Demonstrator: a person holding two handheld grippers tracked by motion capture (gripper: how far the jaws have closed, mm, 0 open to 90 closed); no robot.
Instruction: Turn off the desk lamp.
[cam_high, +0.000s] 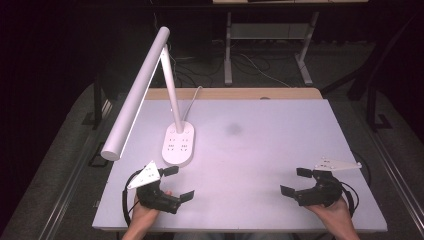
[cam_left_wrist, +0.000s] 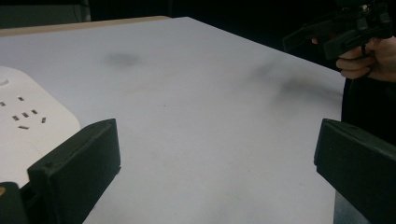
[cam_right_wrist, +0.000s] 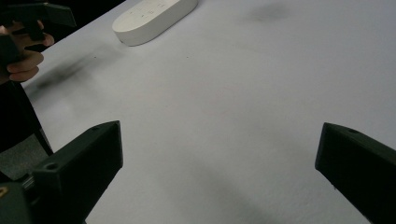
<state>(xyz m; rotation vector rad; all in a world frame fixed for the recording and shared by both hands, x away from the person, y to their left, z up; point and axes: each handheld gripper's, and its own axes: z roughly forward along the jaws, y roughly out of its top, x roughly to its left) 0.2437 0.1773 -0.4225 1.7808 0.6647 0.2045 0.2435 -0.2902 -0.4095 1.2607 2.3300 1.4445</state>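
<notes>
1. Black jaws of the left gripper stand spread wide with nothing between them, above the table's near left edge.
2. Black jaws of the right gripper are likewise spread and empty, near the table's near right corner.
3. The white desk lamp stands on its oval base, just beyond the left gripper.
4. The white table carries a faint dark smudge near its centre.
</notes>
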